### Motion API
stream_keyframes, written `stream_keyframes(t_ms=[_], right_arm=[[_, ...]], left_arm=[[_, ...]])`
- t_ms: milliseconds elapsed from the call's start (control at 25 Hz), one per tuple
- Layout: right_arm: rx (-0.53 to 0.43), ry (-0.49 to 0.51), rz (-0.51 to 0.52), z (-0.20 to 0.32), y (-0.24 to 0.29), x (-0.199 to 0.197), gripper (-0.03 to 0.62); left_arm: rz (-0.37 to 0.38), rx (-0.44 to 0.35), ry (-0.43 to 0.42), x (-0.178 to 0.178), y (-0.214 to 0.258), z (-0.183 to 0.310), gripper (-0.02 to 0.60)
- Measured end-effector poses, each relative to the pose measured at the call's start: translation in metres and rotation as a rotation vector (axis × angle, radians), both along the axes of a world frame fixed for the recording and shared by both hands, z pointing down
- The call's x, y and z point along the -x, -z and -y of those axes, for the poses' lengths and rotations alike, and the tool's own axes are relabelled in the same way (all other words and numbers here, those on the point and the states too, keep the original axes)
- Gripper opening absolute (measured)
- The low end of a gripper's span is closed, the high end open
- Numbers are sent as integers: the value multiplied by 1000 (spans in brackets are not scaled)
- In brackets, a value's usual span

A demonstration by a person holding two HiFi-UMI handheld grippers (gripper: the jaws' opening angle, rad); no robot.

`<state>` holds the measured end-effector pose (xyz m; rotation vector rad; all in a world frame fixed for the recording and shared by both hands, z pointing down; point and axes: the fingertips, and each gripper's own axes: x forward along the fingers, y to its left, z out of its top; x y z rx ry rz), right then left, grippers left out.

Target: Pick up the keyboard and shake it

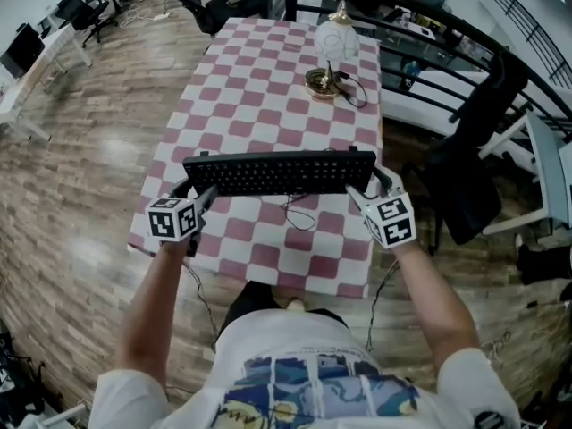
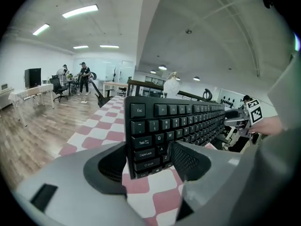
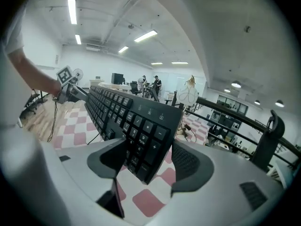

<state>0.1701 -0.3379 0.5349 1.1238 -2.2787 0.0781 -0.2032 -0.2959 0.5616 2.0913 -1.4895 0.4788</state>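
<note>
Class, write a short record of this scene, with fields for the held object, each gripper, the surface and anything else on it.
Held object: black keyboard, gripped at both ends, apparently raised off the table
Left side: left gripper, fingers shut on the keyboard's Esc end
Right side: right gripper, fingers shut on the number-pad end
Cable: hangs from the keyboard toward the cloth
Surface: table under a red-and-white checked cloth
Also on table: white ornament on a gold-coloured base, at the far end
</note>
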Motion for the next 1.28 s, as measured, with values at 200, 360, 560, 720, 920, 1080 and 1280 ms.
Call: stream_keyframes(t_ms=[200, 360, 560, 720, 920, 1080, 1280], right_arm=[[-104, 20, -20, -6, 32, -2, 296], [-165, 27, -21, -16, 52, -1, 295], [-264, 31, -13, -29, 81, 0, 295], [-335, 28, -17, -37, 107, 2, 295], [-406, 30, -18, -46, 130, 4, 295], [-470, 20, -23, -52, 147, 6, 295], [-529, -3, -32, -64, 167, 6, 295]], left_arm=[[-2, -52, 19, -4, 21, -14, 287], [8, -104, 30, -4, 40, -23, 287], [22, -169, 37, -3, 67, -32, 287], [36, -216, 44, -1, 89, -40, 287], [46, -261, 49, 2, 113, -46, 287], [51, -296, 54, 4, 130, -50, 287], [55, -339, 53, 5, 148, -58, 285]])
